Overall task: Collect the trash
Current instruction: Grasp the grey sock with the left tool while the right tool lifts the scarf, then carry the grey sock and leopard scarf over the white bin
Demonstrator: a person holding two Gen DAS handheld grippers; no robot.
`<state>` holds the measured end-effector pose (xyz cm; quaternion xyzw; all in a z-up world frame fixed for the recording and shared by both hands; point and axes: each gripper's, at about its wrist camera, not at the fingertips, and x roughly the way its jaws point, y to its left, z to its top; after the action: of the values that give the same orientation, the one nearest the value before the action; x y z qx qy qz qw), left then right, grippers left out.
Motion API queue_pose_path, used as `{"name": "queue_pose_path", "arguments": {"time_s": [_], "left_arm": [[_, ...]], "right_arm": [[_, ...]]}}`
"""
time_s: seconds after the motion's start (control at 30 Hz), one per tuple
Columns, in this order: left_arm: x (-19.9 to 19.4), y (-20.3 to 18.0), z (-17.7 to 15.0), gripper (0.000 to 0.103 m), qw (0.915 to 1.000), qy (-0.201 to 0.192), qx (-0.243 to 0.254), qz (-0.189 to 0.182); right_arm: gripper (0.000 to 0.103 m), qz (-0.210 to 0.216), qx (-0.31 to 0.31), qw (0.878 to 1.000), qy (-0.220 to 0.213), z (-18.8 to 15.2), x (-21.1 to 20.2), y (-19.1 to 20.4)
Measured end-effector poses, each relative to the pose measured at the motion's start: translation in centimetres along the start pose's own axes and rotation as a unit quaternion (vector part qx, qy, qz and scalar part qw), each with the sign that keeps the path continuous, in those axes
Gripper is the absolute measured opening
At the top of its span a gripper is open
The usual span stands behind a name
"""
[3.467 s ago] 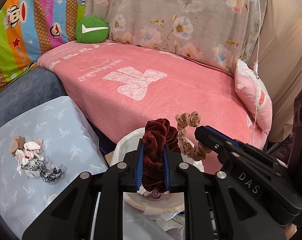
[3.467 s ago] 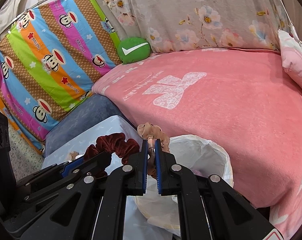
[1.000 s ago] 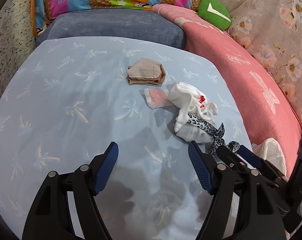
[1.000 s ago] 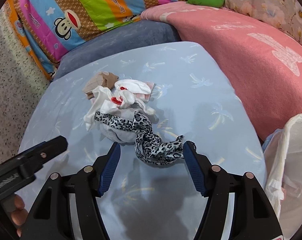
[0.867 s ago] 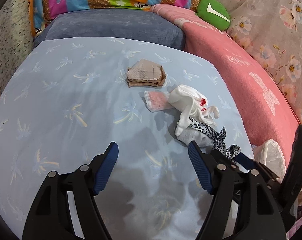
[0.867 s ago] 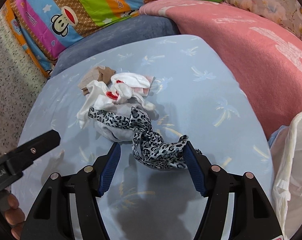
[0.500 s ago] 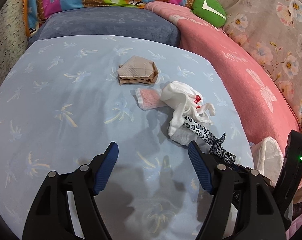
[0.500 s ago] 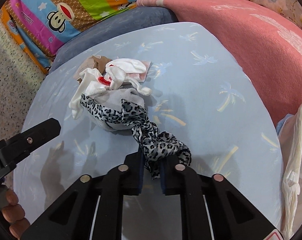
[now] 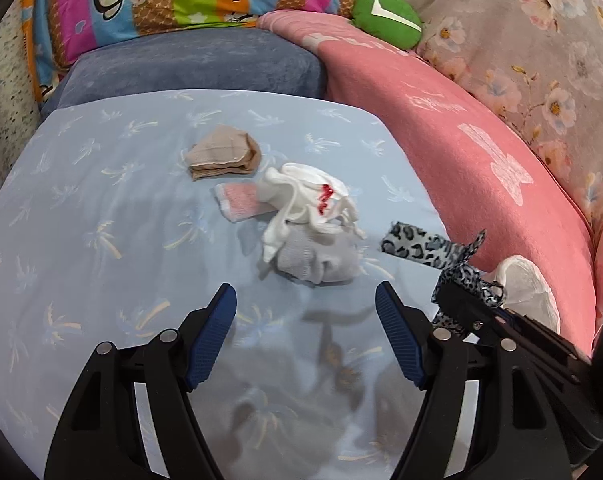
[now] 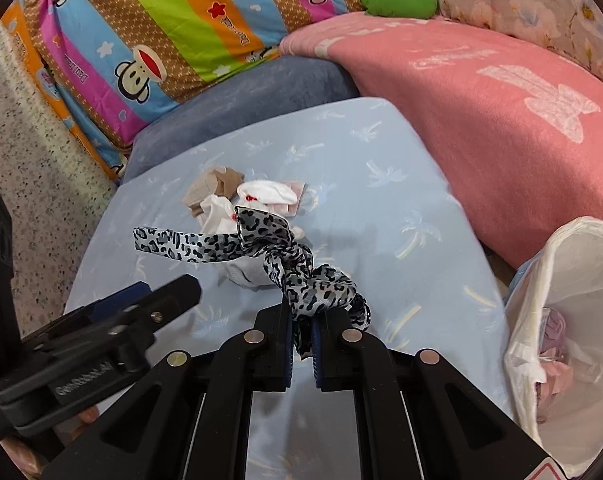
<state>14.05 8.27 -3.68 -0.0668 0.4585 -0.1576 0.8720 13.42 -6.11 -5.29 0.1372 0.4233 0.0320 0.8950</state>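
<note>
In the left wrist view, the left gripper (image 9: 305,312) hangs with jaws wide and empty above the near part of the blue table (image 9: 81,240). Toward the table's right edge lies a pile: a tan sock (image 9: 221,156), a pink cloth (image 9: 241,202), a white sock (image 9: 305,200) and a grey sock (image 9: 321,256). The scarf (image 9: 429,248), leopard-printed, is lifted over that edge, beside the bag (image 9: 521,292). In the right wrist view, the right gripper (image 10: 301,334) has just been closing and pinches the scarf (image 10: 301,272) by its knot, one tail stretched left above the pile. The white bag (image 10: 561,280) stands open off the table's right edge, against the pink blanket (image 10: 501,100).
</note>
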Motion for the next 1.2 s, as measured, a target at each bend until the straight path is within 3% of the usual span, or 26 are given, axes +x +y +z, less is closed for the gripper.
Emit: {"name": "queue_pose_path", "arguments": {"time_s": [0.2, 0.33, 0.43, 0.6, 0.97, 1.2], "left_arm": [[2.6, -0.6, 0.5, 0.068, 0.9998, 0.014, -0.011, -0.005], [4.5, -0.6, 0.9, 0.061, 0.9994, 0.025, -0.022, -0.002], [5.4, -0.4, 1.0, 0.047, 0.9987, 0.035, -0.036, -0.009], [5.3, -0.3, 0.6, 0.008, 0.9980, 0.042, -0.036, -0.029], [2.1, -1.2, -1.4, 0.004, 0.9986, 0.031, -0.012, -0.040], [0.0, -4.8, -2.1, 0.004, 0.9978, 0.021, 0.020, -0.060]], "right_arm": [[0.007, 0.000, 0.004, 1.000, -0.012, 0.4, -1.6, -0.8], [0.007, 0.001, 0.008, 1.000, -0.012, 0.5, -1.5, -1.2], [0.007, 0.002, 0.011, 1.000, -0.009, 0.6, -1.1, -1.3], [0.007, 0.005, 0.012, 1.000, -0.004, 0.6, -0.6, -1.3], [0.007, 0.017, 0.011, 1.000, -0.015, 0.0, -2.4, -1.0], [0.007, 0.013, 0.018, 0.999, -0.043, -0.2, -5.8, -2.0]]}}
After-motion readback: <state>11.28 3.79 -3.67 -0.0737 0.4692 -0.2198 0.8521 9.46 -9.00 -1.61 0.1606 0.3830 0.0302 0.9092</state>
